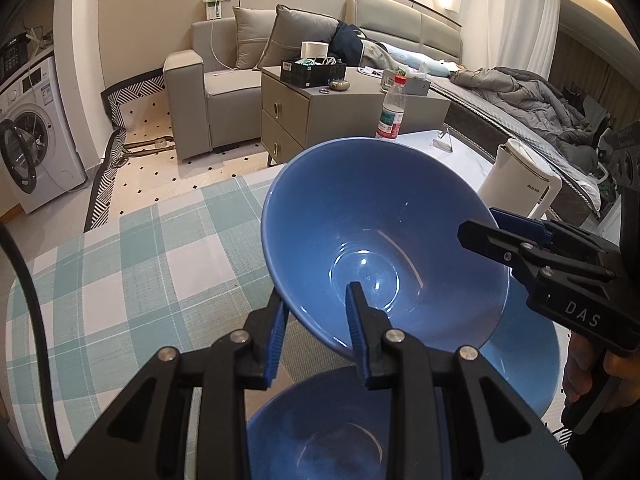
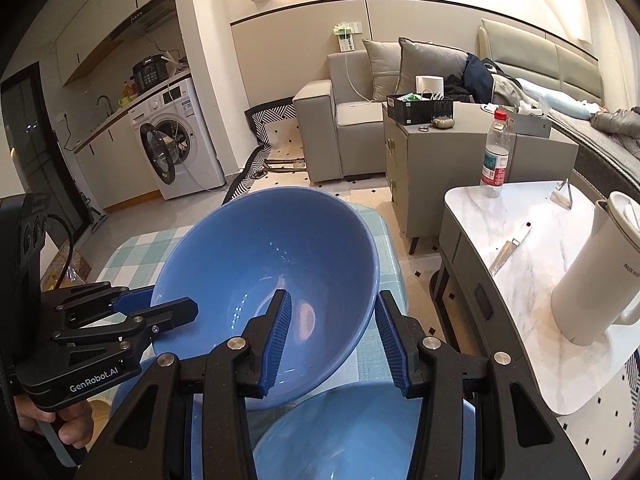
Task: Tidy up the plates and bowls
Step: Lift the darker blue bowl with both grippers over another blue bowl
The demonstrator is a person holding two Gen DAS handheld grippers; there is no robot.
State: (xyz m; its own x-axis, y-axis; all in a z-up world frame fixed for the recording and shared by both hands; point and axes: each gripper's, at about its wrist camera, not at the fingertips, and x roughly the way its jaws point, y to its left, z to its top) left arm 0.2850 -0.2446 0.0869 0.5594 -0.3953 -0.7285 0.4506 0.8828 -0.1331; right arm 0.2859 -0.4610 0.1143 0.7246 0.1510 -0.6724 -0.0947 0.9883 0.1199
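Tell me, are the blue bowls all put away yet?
Not yet. Done: nothing looks neatly stacked so far. In hand: both the left gripper and the right gripper pinch the rim of one tilted blue bowl above the checked tablecloth. Left: a second blue bowl sits just below, with a blue plate beside it, so the held bowl probably still needs setting down.

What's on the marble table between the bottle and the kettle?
Right wrist view: a knife and a small metal stand lie between the bottle and kettle.

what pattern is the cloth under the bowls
A teal, white and grey check; the tablecloth shows best in the left wrist view.
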